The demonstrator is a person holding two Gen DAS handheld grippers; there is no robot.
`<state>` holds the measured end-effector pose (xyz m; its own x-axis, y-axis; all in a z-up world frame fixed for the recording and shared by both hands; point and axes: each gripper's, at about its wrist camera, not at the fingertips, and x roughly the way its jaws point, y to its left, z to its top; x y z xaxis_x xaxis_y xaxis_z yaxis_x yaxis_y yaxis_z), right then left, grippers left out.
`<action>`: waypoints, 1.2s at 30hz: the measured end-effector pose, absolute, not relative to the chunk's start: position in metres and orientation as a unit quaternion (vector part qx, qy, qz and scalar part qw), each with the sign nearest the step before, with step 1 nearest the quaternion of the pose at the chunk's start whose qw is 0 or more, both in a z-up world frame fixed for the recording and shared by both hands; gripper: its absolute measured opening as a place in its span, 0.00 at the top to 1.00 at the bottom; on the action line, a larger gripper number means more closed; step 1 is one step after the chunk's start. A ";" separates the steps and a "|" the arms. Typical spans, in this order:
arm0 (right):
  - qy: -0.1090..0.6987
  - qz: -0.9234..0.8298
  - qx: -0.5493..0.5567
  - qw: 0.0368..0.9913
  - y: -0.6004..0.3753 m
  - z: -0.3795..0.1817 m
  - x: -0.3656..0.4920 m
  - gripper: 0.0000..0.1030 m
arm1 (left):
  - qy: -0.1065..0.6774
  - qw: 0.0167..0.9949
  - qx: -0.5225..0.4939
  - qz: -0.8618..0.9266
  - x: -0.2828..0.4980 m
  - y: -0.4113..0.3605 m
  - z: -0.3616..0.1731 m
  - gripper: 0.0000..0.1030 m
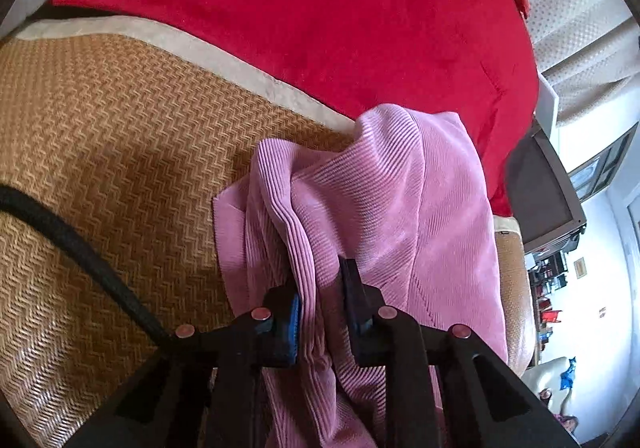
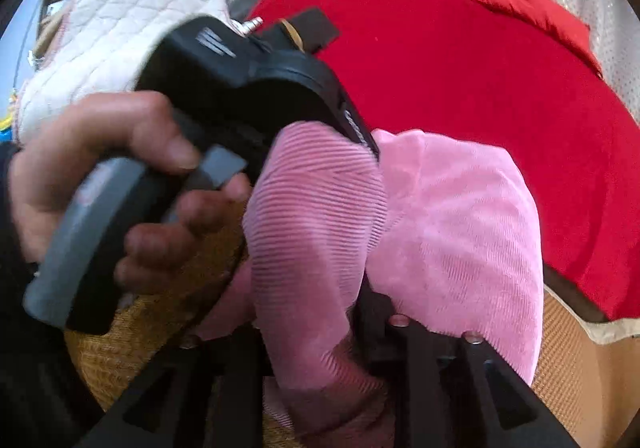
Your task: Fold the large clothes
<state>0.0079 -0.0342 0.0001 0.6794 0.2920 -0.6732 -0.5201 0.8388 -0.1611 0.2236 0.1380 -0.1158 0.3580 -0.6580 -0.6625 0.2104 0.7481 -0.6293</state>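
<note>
A pink ribbed garment hangs bunched above a woven straw mat. My left gripper is shut on a thick fold of it, held between the blue-padded fingers. In the right wrist view the same pink garment drapes over my right gripper, whose fingers are mostly buried in the cloth and appear closed on it. The left gripper's body and the hand holding it are close in front of the right gripper, at its upper left.
A red blanket covers the bed beyond the mat, with a red pillow at the far side. A black cable crosses the mat. A white quilted cover lies left. Curtains and a television stand to the right.
</note>
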 end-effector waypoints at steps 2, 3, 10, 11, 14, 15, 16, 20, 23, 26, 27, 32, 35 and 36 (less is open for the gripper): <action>0.336 0.253 -0.142 0.896 -0.041 0.004 0.003 0.43 | 0.497 0.793 -0.226 -0.269 0.221 0.140 -0.116 0.78; 0.334 0.257 -0.133 0.897 -0.044 0.007 -0.003 0.43 | 0.498 0.794 -0.230 -0.264 0.219 0.143 -0.115 0.76; 0.333 0.269 -0.048 0.903 -0.086 0.028 -0.028 0.37 | 0.447 0.836 -0.226 -0.225 0.176 0.171 -0.061 0.65; 0.334 0.269 -0.042 0.903 -0.090 0.028 -0.030 0.37 | 0.435 0.840 -0.227 -0.232 0.164 0.174 -0.049 0.62; 0.337 0.271 -0.027 0.901 -0.100 0.022 -0.030 0.37 | 0.420 0.852 -0.191 -0.248 0.130 0.164 -0.031 0.57; 0.335 0.272 -0.021 0.902 -0.103 0.022 -0.032 0.37 | 0.429 0.852 -0.172 -0.244 0.121 0.158 -0.034 0.57; 0.334 0.272 -0.015 0.902 -0.106 0.022 -0.035 0.37 | 0.449 0.850 -0.152 -0.231 0.114 0.154 -0.045 0.57; 0.338 0.274 0.016 0.900 -0.126 0.029 -0.048 0.37 | 0.505 0.835 -0.148 -0.160 0.107 0.161 -0.097 0.56; 0.341 0.275 0.031 0.899 -0.146 0.035 -0.061 0.36 | 0.486 0.848 -0.148 -0.153 0.096 0.167 -0.087 0.56; 0.342 0.269 0.062 0.898 -0.167 0.039 -0.072 0.33 | 0.458 0.871 -0.114 -0.137 0.083 0.164 -0.060 0.57; 0.343 0.266 0.084 0.897 -0.178 0.041 -0.074 0.33 | 0.445 0.879 -0.108 -0.131 0.078 0.164 -0.052 0.57; 0.375 0.239 0.225 0.867 -0.237 0.024 -0.052 0.26 | 0.368 0.914 -0.104 -0.137 0.061 0.143 -0.019 0.39; 0.415 0.240 0.306 0.823 -0.259 0.004 -0.015 0.26 | 0.354 0.922 -0.065 -0.141 0.063 0.118 -0.022 0.35; 0.428 0.241 0.327 0.807 -0.263 -0.001 -0.003 0.26 | 0.362 0.921 -0.055 -0.133 0.070 0.113 -0.030 0.35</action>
